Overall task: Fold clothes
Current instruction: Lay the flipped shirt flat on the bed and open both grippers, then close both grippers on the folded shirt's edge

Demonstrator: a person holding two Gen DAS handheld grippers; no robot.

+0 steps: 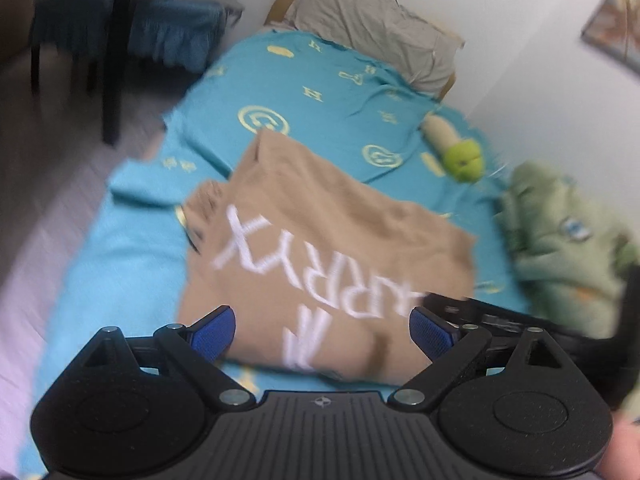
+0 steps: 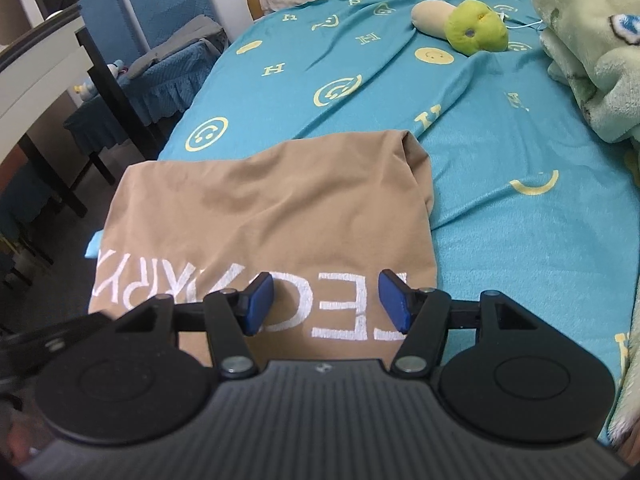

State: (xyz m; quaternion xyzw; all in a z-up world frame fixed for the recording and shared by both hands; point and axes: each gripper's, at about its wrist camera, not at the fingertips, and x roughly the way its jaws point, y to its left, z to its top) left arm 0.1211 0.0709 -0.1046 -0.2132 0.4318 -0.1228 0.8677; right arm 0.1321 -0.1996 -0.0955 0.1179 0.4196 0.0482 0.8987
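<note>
A tan garment (image 1: 320,248) with large white letters lies folded flat on the turquoise bedsheet (image 1: 120,280). My left gripper (image 1: 322,334) is open and empty, held just above the garment's near edge. In the right wrist view the same tan garment (image 2: 272,216) lies in front of my right gripper (image 2: 326,302), which is open and empty over its near right part. The other gripper's black body shows at the right of the left wrist view (image 1: 500,316) and at the left edge of the right wrist view (image 2: 48,340).
A green and beige plush toy (image 2: 468,28) lies far on the bed. A light green blanket (image 2: 592,56) is heaped at the right. A grey pillow (image 1: 372,20) is at the headboard. Blue-covered chairs (image 2: 160,40) and a dark table leg (image 2: 116,92) stand left of the bed.
</note>
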